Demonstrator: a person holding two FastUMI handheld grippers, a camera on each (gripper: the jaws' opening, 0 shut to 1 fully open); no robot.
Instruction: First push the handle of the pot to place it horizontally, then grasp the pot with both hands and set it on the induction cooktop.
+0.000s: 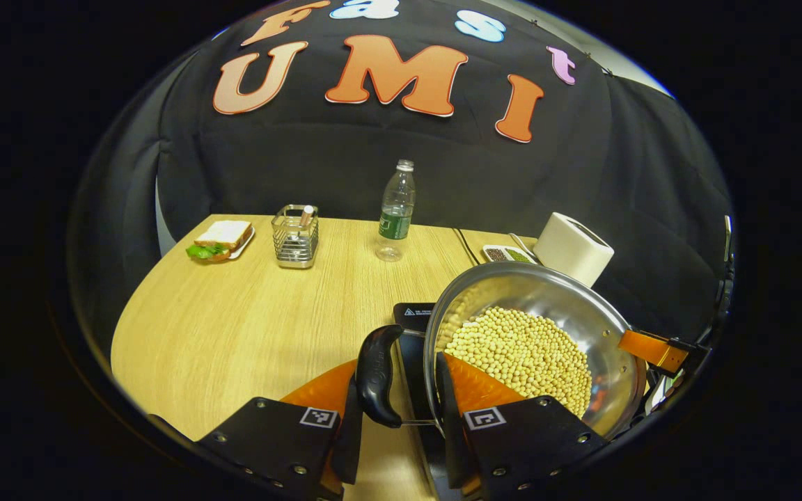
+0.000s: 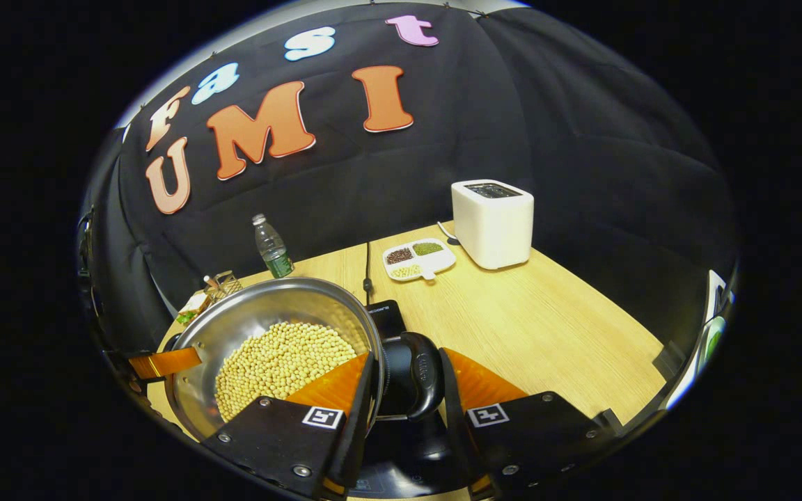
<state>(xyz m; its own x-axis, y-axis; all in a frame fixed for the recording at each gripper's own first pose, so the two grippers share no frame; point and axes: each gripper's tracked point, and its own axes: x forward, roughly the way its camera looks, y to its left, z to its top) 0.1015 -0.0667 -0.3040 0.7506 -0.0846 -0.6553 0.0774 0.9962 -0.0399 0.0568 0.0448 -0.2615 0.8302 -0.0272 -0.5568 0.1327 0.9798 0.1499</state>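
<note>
Worktop (image 2: 547, 327): pale wood, backed by black cloth wall.
Toaster (image 2: 492, 223): white, at the far edge.
Pot (image 1: 554, 313): steel, filled with soybeans (image 1: 523, 351), over the black cooktop (image 2: 387, 316) near the front edge. Whether it rests on the cooktop, cannot tell.
Left gripper (image 1: 404, 410): fingers straddle the pot's black side handle (image 1: 376, 376) and rim, narrowly apart; firm contact unclear.
Right gripper (image 2: 408, 407): likewise around the opposite handle (image 2: 418, 376).
Water bottle (image 1: 396, 212): upright, far edge.
Wire holder (image 1: 295, 236): beside the bottle.
Sandwich plate (image 1: 220, 240): far corner.
Divided dish (image 2: 418, 259): just beside the toaster.
</note>
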